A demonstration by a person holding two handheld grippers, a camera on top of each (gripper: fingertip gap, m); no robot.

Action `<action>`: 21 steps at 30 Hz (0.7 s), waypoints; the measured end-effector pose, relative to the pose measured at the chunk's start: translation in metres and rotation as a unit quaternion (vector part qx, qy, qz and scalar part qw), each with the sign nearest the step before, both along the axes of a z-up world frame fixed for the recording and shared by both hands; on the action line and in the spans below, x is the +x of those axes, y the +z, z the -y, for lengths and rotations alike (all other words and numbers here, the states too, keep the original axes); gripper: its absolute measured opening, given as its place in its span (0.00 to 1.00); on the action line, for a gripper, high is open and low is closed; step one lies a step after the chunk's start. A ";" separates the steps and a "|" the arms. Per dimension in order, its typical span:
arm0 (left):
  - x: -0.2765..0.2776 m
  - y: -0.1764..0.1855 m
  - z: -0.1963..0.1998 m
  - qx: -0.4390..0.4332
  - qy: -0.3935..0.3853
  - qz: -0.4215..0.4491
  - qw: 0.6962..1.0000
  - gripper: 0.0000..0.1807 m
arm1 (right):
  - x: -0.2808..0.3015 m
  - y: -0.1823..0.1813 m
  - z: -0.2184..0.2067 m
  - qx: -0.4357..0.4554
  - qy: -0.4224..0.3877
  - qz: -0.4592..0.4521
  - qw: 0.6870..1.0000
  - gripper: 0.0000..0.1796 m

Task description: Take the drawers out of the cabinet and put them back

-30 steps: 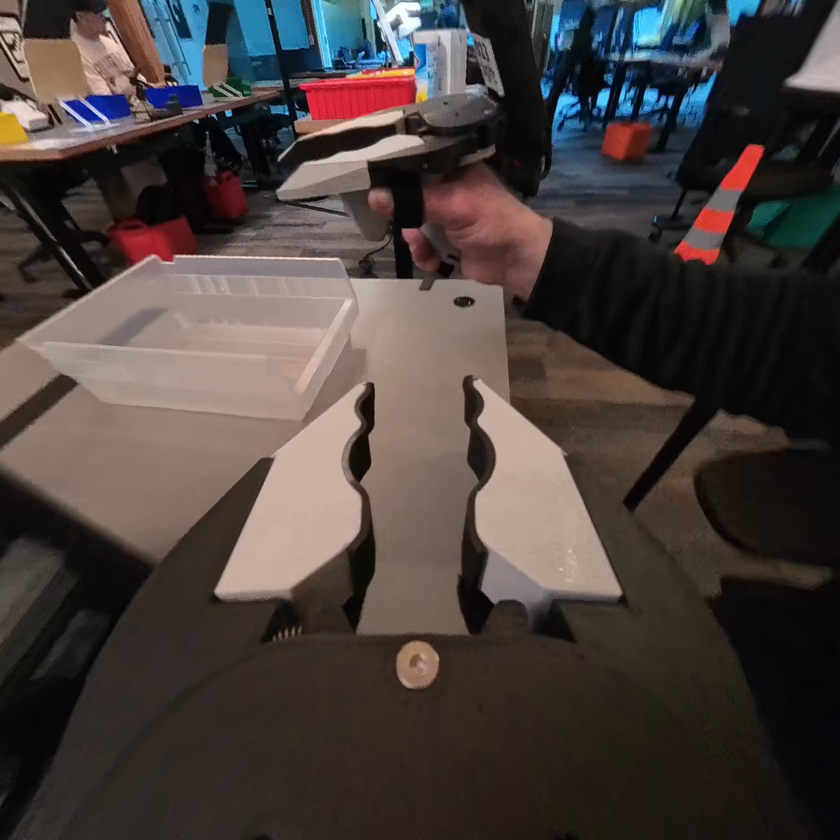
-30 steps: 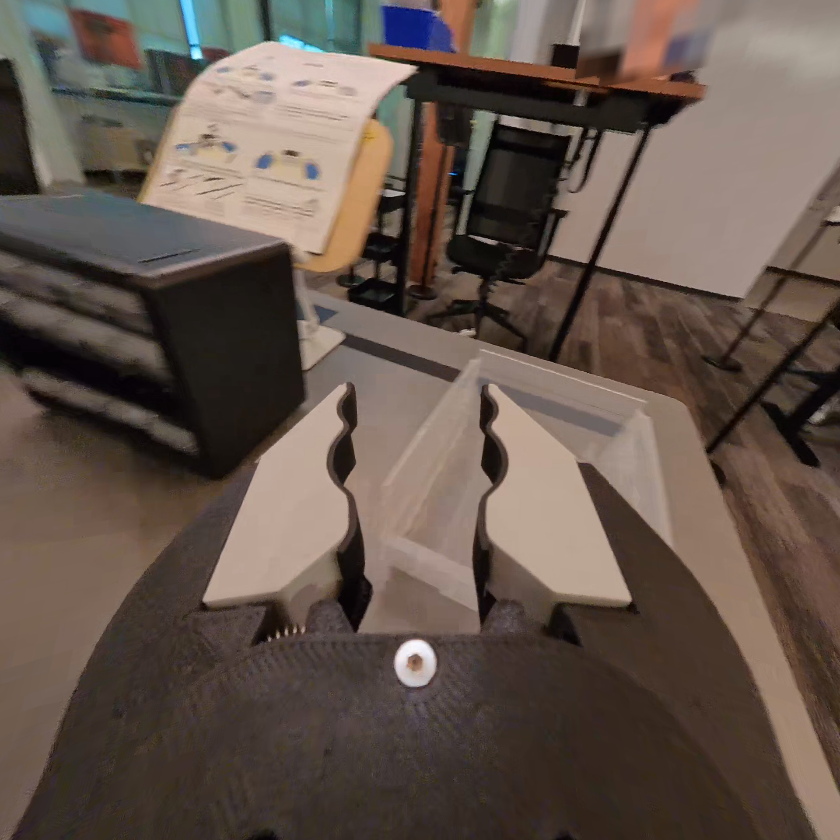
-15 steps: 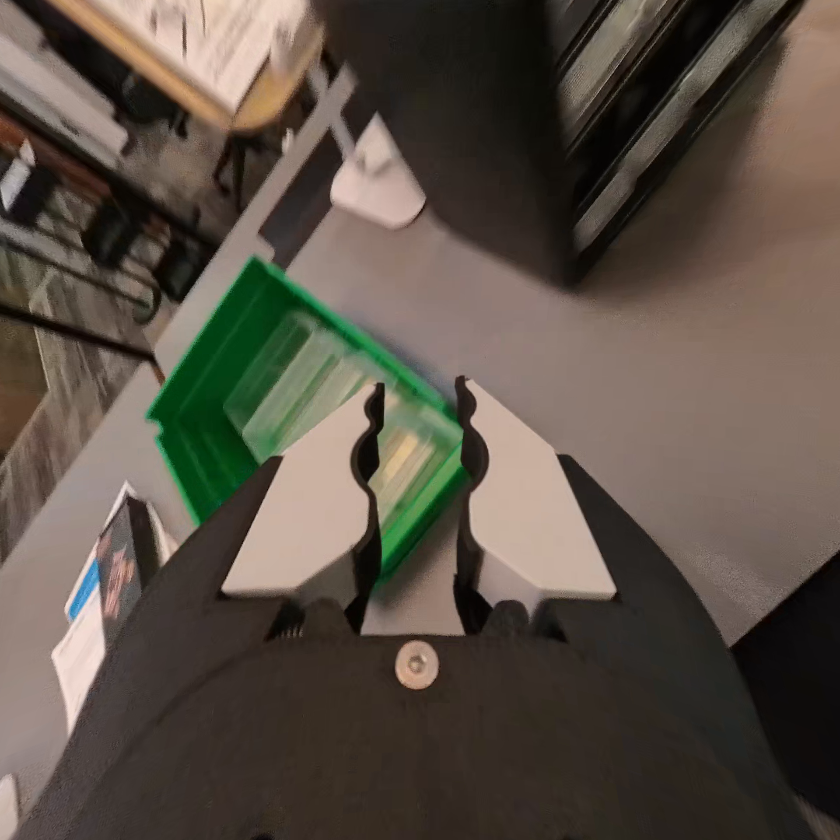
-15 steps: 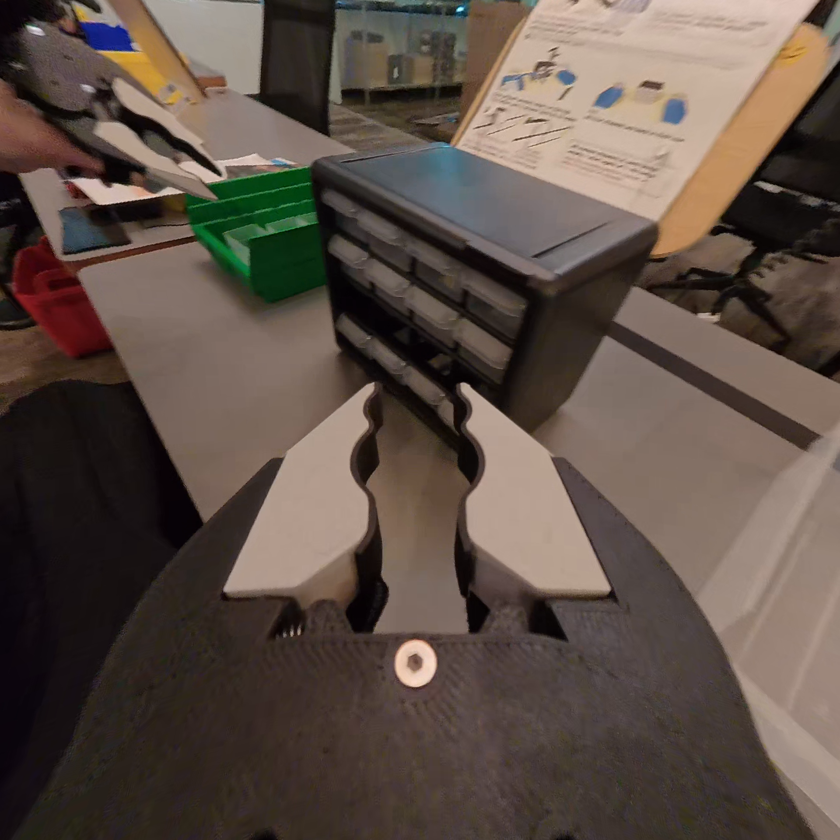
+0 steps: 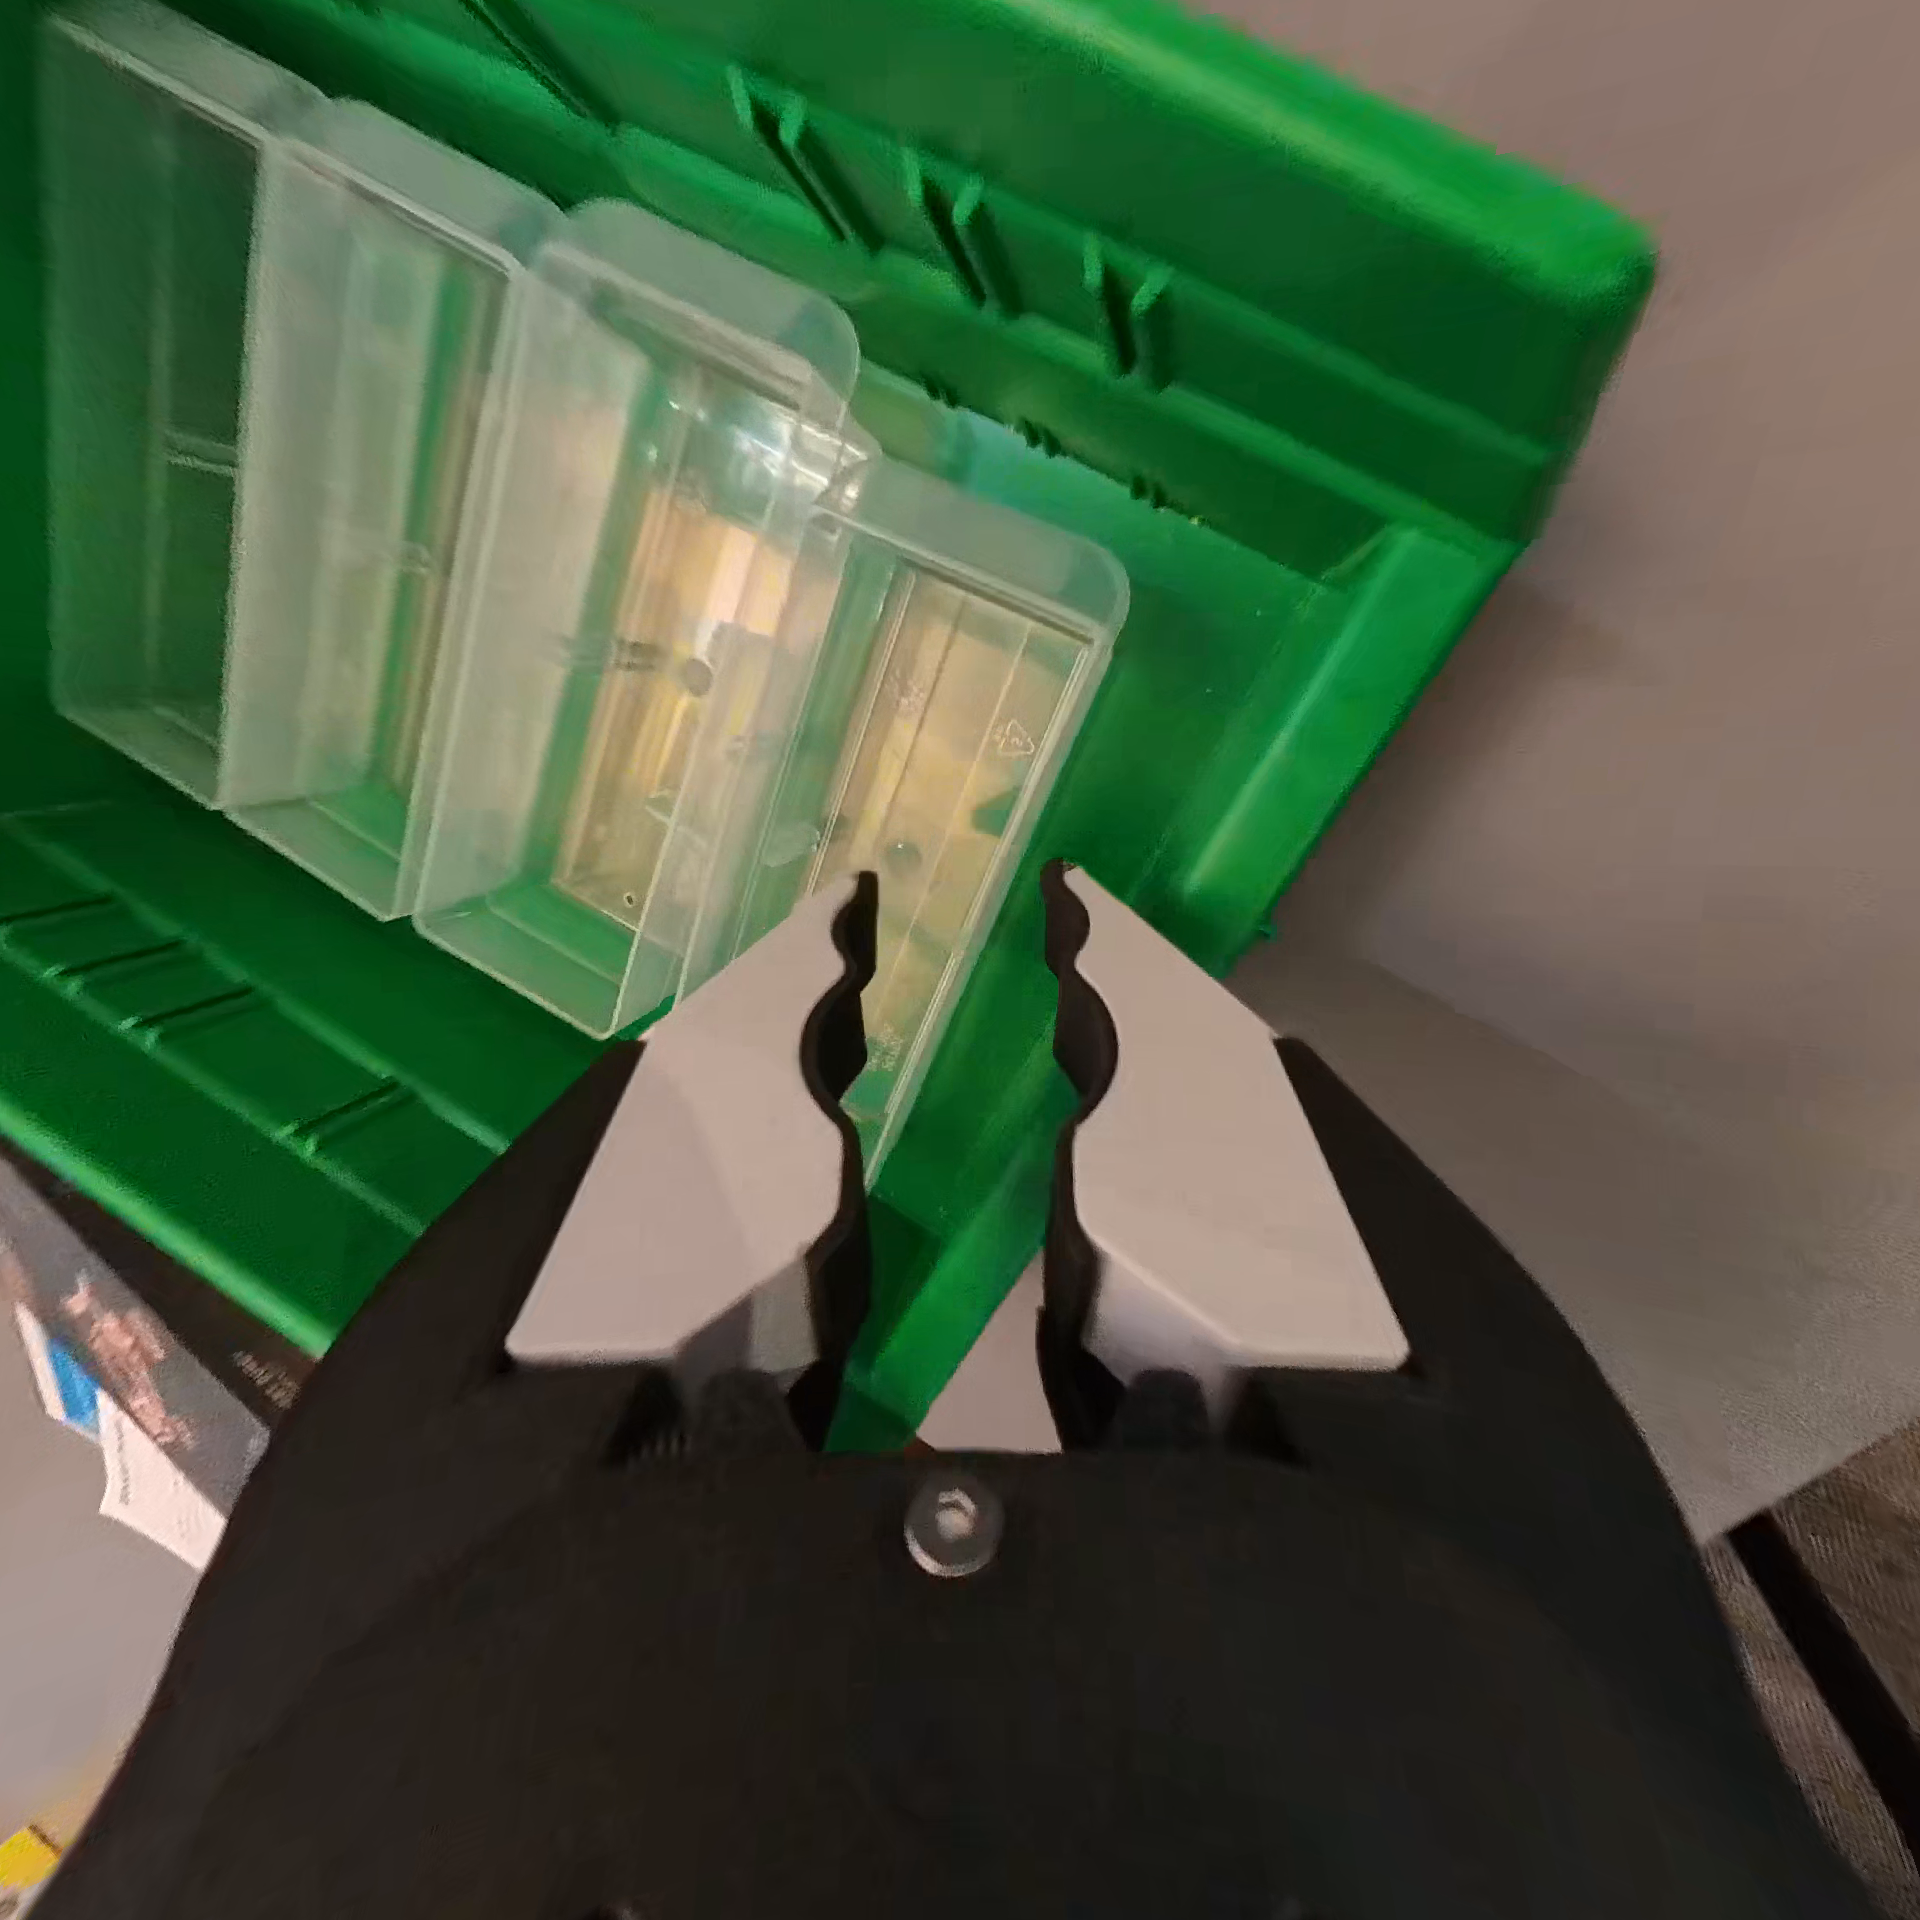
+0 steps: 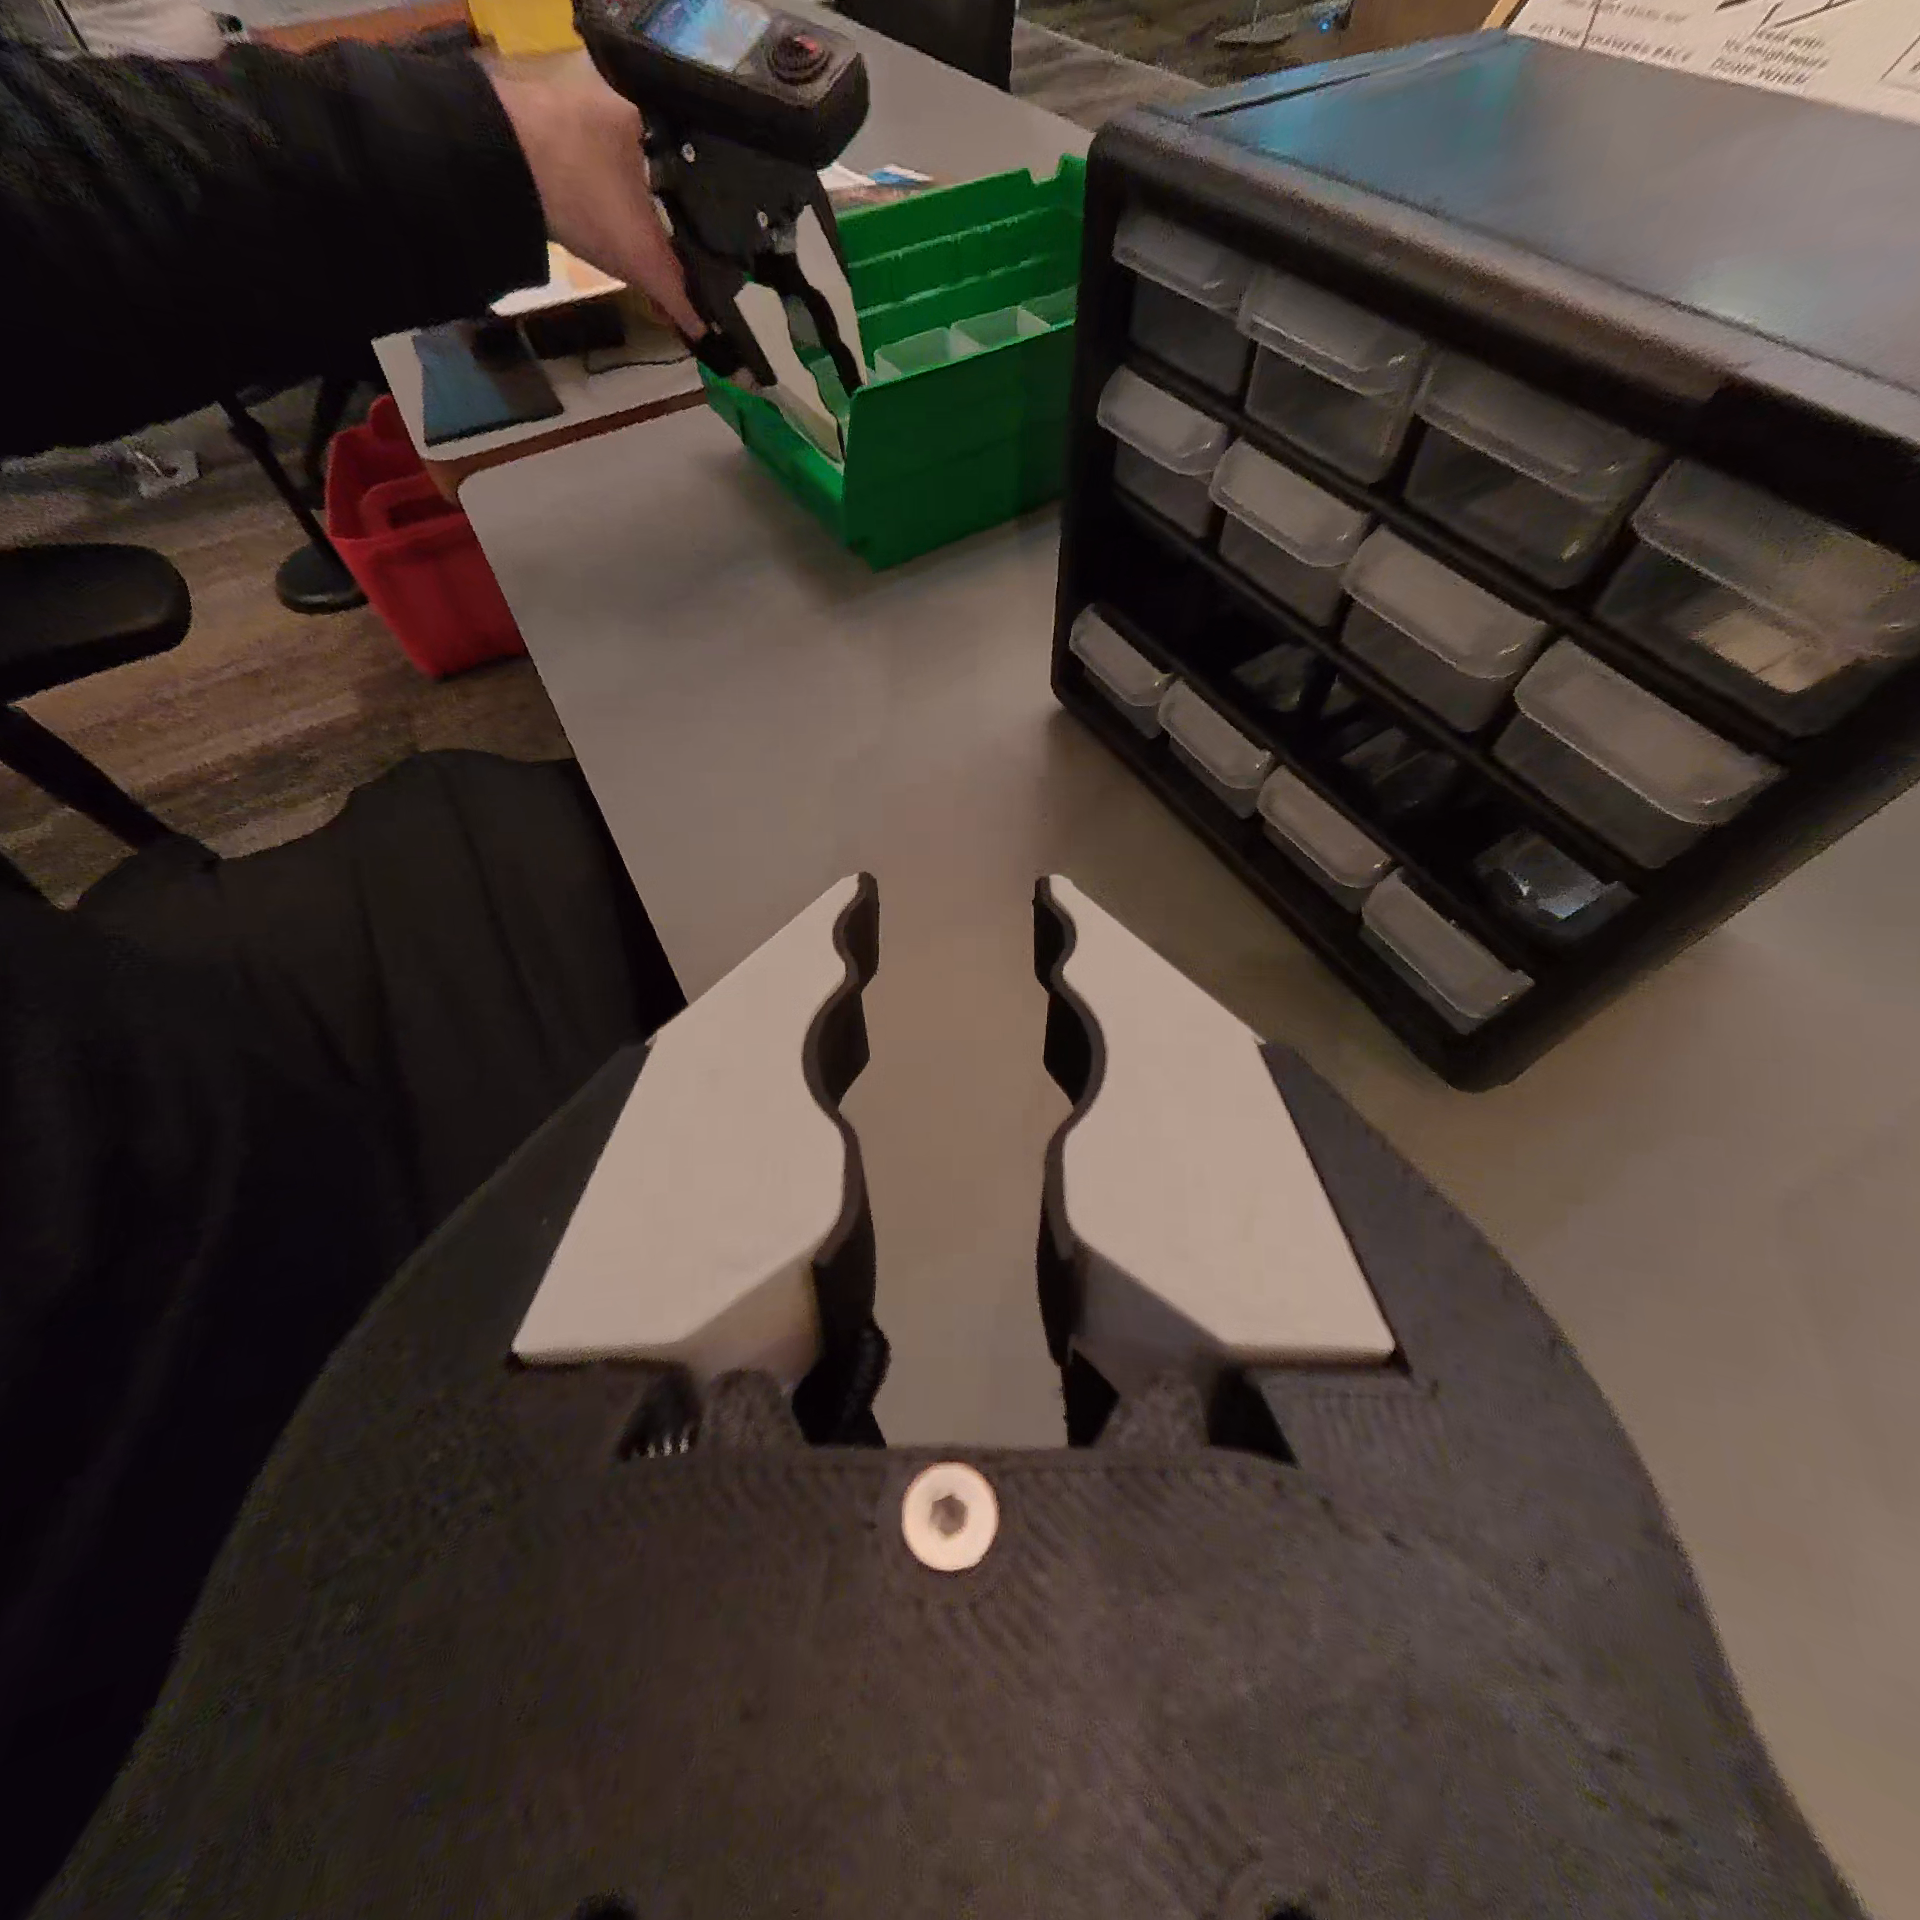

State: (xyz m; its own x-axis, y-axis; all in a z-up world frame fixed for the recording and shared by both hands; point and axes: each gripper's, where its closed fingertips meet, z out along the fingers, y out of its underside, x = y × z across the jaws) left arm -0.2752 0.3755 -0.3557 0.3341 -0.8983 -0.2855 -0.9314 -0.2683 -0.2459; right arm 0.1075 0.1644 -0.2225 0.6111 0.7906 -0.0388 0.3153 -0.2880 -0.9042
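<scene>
A green bin [image 5: 1299, 343] holds several clear plastic drawers. My left gripper [image 5: 958, 873] is open, low over the bin's near corner, its fingertips just above the nearest drawer [image 5: 966, 727]; a second drawer [image 5: 644, 623] overlaps it. The black cabinet [image 6: 1558, 208] stands on the grey table [image 6: 779, 727] with clear drawers [image 6: 1444, 634] in most slots; a few lower slots [image 6: 1288, 675] are dark and open. My right gripper [image 6: 951, 883] is open and empty, above the table in front of the cabinet. The left gripper [image 6: 805, 379] also shows there over the green bin [image 6: 935, 457].
A red bin [image 6: 416, 561] sits on the floor left of the table. A dark flat item [image 6: 488, 379] and papers lie on a second table behind the green bin. A booklet [image 5: 125, 1382] lies beside the bin. The table edge runs along my left.
My left gripper swung away from a large clear tub to the green bin and dropped close over its drawers. My right gripper turned from the tub to face the cabinet front.
</scene>
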 end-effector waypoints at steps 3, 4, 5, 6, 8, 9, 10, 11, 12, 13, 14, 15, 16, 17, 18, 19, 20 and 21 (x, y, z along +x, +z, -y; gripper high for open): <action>-0.002 -0.016 -0.001 -0.028 -0.006 -0.009 1.000 0.10 | -0.002 -0.005 0.001 -0.002 0.000 0.008 1.000 0.16; -0.003 -0.020 0.000 -0.036 -0.009 -0.014 0.999 0.07 | -0.002 -0.006 0.001 -0.004 0.000 0.008 1.000 0.15; -0.002 -0.023 0.000 -0.038 -0.013 -0.015 0.999 0.04 | -0.002 -0.007 0.001 -0.006 -0.001 0.009 1.000 0.15; 0.000 -0.022 0.000 -0.036 -0.017 -0.009 0.999 0.01 | -0.002 -0.009 0.000 -0.008 -0.002 0.009 1.000 0.15; 0.002 -0.021 0.001 -0.026 -0.029 -0.011 0.999 0.00 | -0.001 -0.010 -0.001 -0.011 -0.004 0.008 1.000 0.15; 0.002 -0.020 0.002 -0.018 -0.035 -0.012 0.999 0.00 | -0.001 -0.010 -0.002 -0.012 -0.004 0.006 1.000 0.14; 0.002 -0.017 0.002 -0.012 -0.037 -0.007 0.999 0.00 | 0.000 -0.010 -0.002 -0.013 -0.004 0.005 1.000 0.14; 0.004 -0.012 0.003 -0.004 -0.039 0.002 0.999 0.00 | 0.000 -0.011 -0.002 -0.013 -0.003 0.005 1.000 0.14; 0.004 -0.006 0.004 0.002 -0.040 0.008 0.999 0.00 | 0.000 -0.011 -0.003 -0.013 -0.003 0.006 1.000 0.14; 0.004 0.000 0.005 0.011 -0.043 0.010 0.999 0.00 | -0.001 -0.011 -0.003 -0.012 -0.003 0.006 1.000 0.14; 0.003 0.006 0.006 0.019 -0.046 0.009 0.999 0.00 | -0.001 -0.012 -0.003 -0.013 -0.002 0.005 1.000 0.14; 0.004 0.014 0.009 0.026 -0.050 0.011 0.998 0.00 | -0.002 -0.012 -0.003 -0.012 -0.001 0.005 1.000 0.15; 0.006 0.022 0.013 0.031 -0.055 0.015 0.998 0.00 | -0.003 -0.012 -0.002 -0.011 0.000 0.006 1.000 0.15; 0.008 0.031 0.018 0.037 -0.062 0.016 0.997 0.00 | -0.003 -0.012 -0.002 -0.009 0.001 0.007 1.000 0.16; 0.010 0.041 0.024 0.040 -0.068 0.015 0.997 0.00 | -0.004 -0.012 -0.002 -0.007 0.002 0.010 1.000 0.18; 0.015 0.052 0.033 0.042 -0.076 0.017 0.996 0.00 | -0.006 -0.011 -0.002 -0.007 0.003 0.012 1.000 0.19; 0.024 0.064 0.042 0.047 -0.089 0.022 0.995 0.00 | -0.007 -0.011 -0.002 -0.006 0.003 0.014 1.000 0.22; 0.035 0.075 0.053 0.050 -0.104 0.029 0.993 0.00 | -0.009 -0.011 -0.002 -0.006 0.002 0.017 1.000 0.25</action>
